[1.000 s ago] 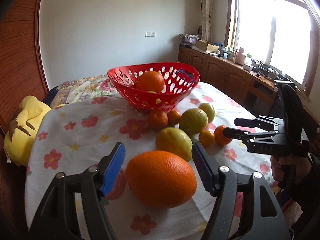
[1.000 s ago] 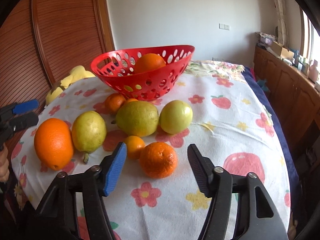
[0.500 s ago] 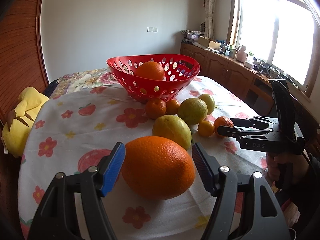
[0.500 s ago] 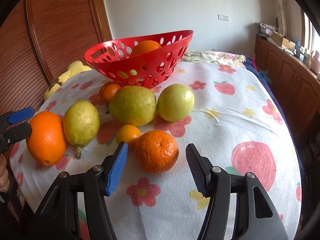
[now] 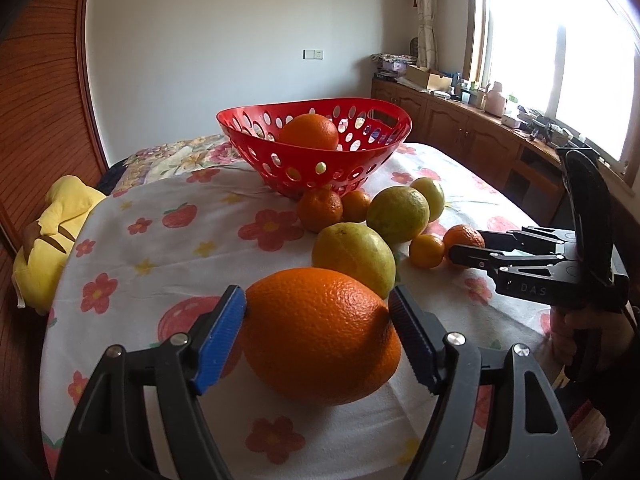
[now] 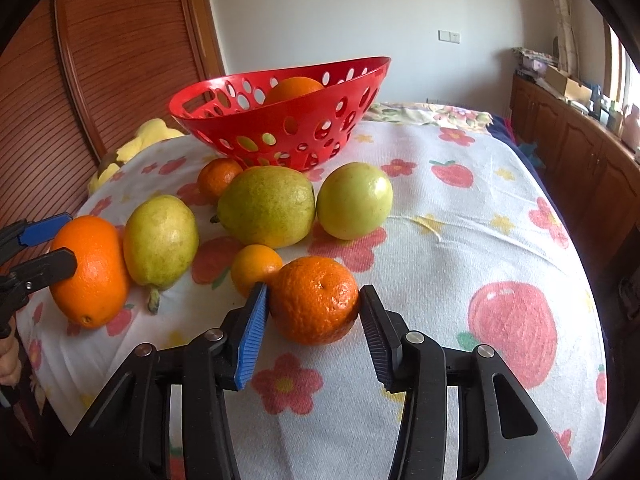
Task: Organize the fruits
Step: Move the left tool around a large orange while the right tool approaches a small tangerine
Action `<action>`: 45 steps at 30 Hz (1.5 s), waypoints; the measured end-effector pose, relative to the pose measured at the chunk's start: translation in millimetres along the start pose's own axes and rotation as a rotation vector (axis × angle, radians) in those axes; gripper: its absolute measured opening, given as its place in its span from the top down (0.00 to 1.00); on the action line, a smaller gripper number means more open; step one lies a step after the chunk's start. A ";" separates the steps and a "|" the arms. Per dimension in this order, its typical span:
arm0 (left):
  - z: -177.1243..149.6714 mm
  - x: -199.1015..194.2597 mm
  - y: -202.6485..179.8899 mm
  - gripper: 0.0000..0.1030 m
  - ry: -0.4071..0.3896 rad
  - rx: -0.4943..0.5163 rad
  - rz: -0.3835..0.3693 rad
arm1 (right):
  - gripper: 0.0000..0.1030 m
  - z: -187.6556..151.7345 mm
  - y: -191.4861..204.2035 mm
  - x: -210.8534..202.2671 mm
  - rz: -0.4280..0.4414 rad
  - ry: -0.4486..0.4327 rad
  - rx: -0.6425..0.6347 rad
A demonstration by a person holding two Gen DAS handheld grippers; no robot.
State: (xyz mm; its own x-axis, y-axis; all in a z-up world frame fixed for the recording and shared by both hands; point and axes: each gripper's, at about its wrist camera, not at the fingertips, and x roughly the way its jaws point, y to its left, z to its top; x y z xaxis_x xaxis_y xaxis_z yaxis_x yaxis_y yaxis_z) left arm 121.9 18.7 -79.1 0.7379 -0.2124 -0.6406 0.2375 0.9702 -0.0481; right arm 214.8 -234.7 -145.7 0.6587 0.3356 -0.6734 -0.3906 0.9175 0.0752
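Observation:
My left gripper (image 5: 318,308) is shut on a large orange (image 5: 320,336) that rests on the flowered tablecloth (image 5: 160,248); both pads touch its sides. My right gripper (image 6: 314,300) is shut on a tangerine (image 6: 316,300) lying on the cloth. A red perforated basket (image 5: 316,160) at the back holds one orange (image 5: 308,132). Between the grippers and the basket lie a yellow pear (image 5: 354,256), a green pear (image 6: 266,206), a green apple (image 6: 354,200) and small tangerines (image 6: 256,268). The left gripper's orange shows in the right wrist view (image 6: 90,272).
A yellow plush toy (image 5: 52,236) lies off the table's left edge. Wooden cabinets (image 5: 460,128) with clutter run under the window at right. A wooden sliding door (image 6: 100,80) stands at left. Bare cloth (image 6: 500,240) lies right of the fruit.
Both grippers have moved forward and lower, and their jaws have closed: the left onto the large orange, the right onto the tangerine. The fruit has stayed on the cloth.

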 end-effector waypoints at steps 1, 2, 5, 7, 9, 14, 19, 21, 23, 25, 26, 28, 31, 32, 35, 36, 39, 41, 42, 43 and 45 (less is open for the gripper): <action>-0.3 0.6 -0.6 0.26 0.001 0.003 0.004 | 0.55 -0.3 0.1 -0.2 0.000 -0.001 0.000; -0.7 1.7 -1.1 0.25 0.003 0.005 0.007 | 0.55 -0.4 -0.2 -0.3 0.002 -0.001 0.002; -1.4 4.4 -1.3 0.21 0.006 0.005 0.007 | 0.54 -0.8 2.0 -0.2 0.003 -0.001 0.003; -1.9 6.7 -0.6 0.18 0.009 0.003 0.003 | 0.54 -0.9 2.3 0.2 0.002 -0.001 0.002; -2.6 8.2 -0.5 0.16 0.009 0.002 -0.001 | 0.54 -0.8 1.6 0.0 0.004 -0.001 0.005; -3.8 11.2 -1.7 0.14 0.009 0.001 0.005 | 0.54 -1.5 0.9 -0.1 0.003 -0.001 0.005; -8.0 10.6 -2.7 0.13 -0.008 0.007 0.011 | 0.54 -1.3 0.4 -0.1 0.003 -0.002 0.005; -8.7 11.2 -1.9 0.12 -0.011 -0.004 0.010 | 0.54 -1.2 0.7 0.2 0.006 -0.003 0.008; -8.9 12.3 -0.8 0.12 -0.010 -0.022 0.008 | 0.54 -1.0 1.0 0.4 0.003 -0.002 0.005; -9.5 12.4 -1.2 0.12 -0.011 -0.027 0.013 | 0.54 -1.7 0.3 -0.1 0.001 -0.001 0.003; -9.7 12.6 -2.2 0.11 -0.010 -0.024 0.015 | 0.54 -1.8 0.1 0.0 0.001 -0.001 0.003; -10.3 13.5 -4.6 0.11 -0.005 -0.012 0.028 | 0.54 -1.4 0.0 -0.2 0.001 -0.002 0.004; -11.0 13.9 -6.4 0.10 -0.001 0.000 0.039 | 0.54 -1.2 -0.3 0.4 0.000 -0.001 0.003; -11.2 13.7 -6.5 0.10 -0.001 0.001 0.040 | 0.54 -1.6 -0.7 0.4 0.002 -0.001 0.004; -11.9 13.4 -5.9 0.10 -0.001 -0.003 0.039 | 0.54 -1.7 0.4 0.3 0.001 -0.002 0.003; -12.0 13.5 -5.9 0.10 0.001 -0.005 0.040 | 0.54 -1.7 0.1 0.3 0.001 -0.002 0.004; -12.3 13.8 -6.5 0.10 0.007 -0.002 0.040 | 0.54 -1.6 0.2 0.6 0.003 -0.001 0.006; -13.2 17.4 -6.5 0.09 0.025 -0.002 0.025 | 0.54 -1.7 0.3 0.6 0.002 -0.001 0.005; -14.1 21.1 -6.4 0.08 0.036 -0.003 0.018 | 0.54 -1.6 0.6 0.9 0.002 0.000 0.004; -15.1 23.6 -6.3 0.08 0.043 -0.004 0.019 | 0.54 -1.7 0.6 1.2 0.000 0.002 0.003; -16.9 28.2 -6.9 0.09 0.061 -0.005 0.021 | 0.54 -2.0 -0.2 0.4 0.001 0.001 0.004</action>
State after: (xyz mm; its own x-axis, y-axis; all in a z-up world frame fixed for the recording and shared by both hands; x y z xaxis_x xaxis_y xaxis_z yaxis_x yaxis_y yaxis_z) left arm 130.4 8.0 -109.8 0.7028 -0.1846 -0.6870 0.2193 0.9749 -0.0376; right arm 213.8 -235.1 -147.4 0.6574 0.3366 -0.6742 -0.3887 0.9179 0.0792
